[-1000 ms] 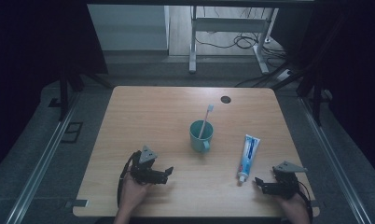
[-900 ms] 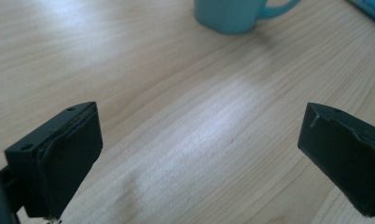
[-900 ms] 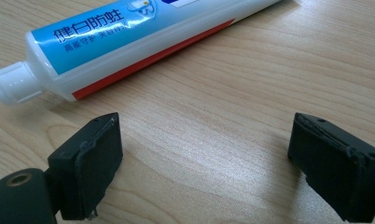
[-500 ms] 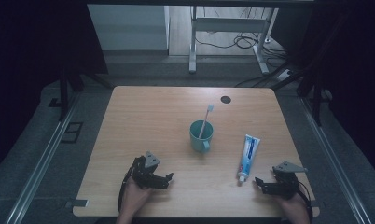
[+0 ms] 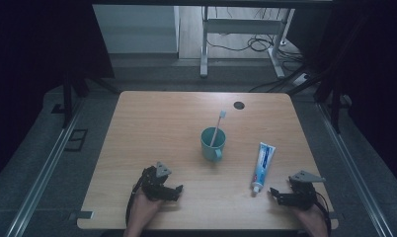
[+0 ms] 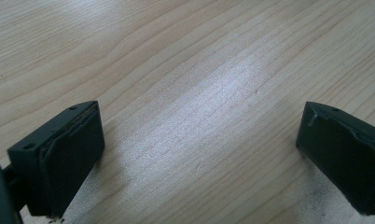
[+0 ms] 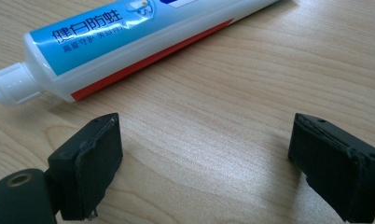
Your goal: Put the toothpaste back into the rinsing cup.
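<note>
Both grippers parked at near table edge, jaws wide, nothing held; pre-grasp stage.

Near: left gripper [image 5: 178, 189] sits low over bare light wooden tabletop [image 5: 157, 123], jaws spread wide & empty. Right gripper [image 5: 274, 193] also wide & empty, just beside the white cap of the blue-white-red toothpaste tube [image 7: 129, 35], which lies flat w/ cap toward near edge. Mid: teal plastic mug [image 5: 213, 143] w/ white toothbrush [image 5: 218, 127] standing in it, center of table. Far: dark round grommet hole [image 5: 239, 105]. Next move, prob: right gripper goes fwd, straddles tube body, closes.

Pale matt wood-grain table [image 7: 251, 93], glossy plastic toothpaste tube [image 7: 129, 32], matt black rough-edged jaws
</note>
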`<state>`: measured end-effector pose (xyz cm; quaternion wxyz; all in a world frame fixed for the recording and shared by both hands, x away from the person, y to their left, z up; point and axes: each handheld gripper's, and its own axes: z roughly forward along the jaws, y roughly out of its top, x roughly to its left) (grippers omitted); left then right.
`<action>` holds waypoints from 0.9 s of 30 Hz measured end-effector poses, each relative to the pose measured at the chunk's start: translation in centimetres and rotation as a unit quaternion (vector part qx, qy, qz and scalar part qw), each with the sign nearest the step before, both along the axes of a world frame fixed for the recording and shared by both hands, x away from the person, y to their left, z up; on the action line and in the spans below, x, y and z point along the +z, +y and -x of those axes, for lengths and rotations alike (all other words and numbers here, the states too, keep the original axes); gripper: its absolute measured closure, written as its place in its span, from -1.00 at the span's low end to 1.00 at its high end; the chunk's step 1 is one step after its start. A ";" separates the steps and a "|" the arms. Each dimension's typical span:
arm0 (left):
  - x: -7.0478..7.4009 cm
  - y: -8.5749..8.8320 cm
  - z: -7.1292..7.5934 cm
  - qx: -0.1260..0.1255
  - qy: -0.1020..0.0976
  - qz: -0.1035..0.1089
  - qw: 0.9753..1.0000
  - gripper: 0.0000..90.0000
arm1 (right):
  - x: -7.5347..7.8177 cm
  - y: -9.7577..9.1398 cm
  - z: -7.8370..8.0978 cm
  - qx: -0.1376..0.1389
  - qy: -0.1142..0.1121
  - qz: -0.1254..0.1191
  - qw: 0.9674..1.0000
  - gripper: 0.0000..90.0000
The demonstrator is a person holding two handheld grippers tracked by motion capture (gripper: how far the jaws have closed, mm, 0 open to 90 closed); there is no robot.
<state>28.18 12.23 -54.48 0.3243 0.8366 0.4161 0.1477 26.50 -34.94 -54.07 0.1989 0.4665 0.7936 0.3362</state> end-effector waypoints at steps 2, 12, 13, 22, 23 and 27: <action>0.0 0.0 0.0 0.000 0.000 0.000 1.000 -0.98 | 0.1 0.0 0.1 -0.001 0.007 0.001 1.000 -0.79; 0.0 0.0 0.0 0.001 0.000 0.000 1.000 -0.97 | 1.0 0.0 0.3 0.001 0.000 -0.008 1.000 -0.93; 0.0 0.0 0.0 0.001 0.000 0.000 1.000 -0.97 | 1.1 0.0 0.3 -0.002 -0.003 -0.004 1.000 -0.92; 0.0 0.0 0.0 0.002 0.000 0.000 1.000 -0.97 | 2.1 0.2 0.1 0.020 -0.001 -0.007 1.000 -0.69; 0.0 0.0 0.0 0.003 0.000 0.000 1.000 -0.97 | 2.4 0.3 0.0 0.022 0.002 -0.012 1.000 -0.69; 0.0 0.0 0.0 0.003 0.000 0.000 1.000 -0.97 | 3.4 0.5 -0.4 0.031 -0.001 -0.003 1.000 -0.71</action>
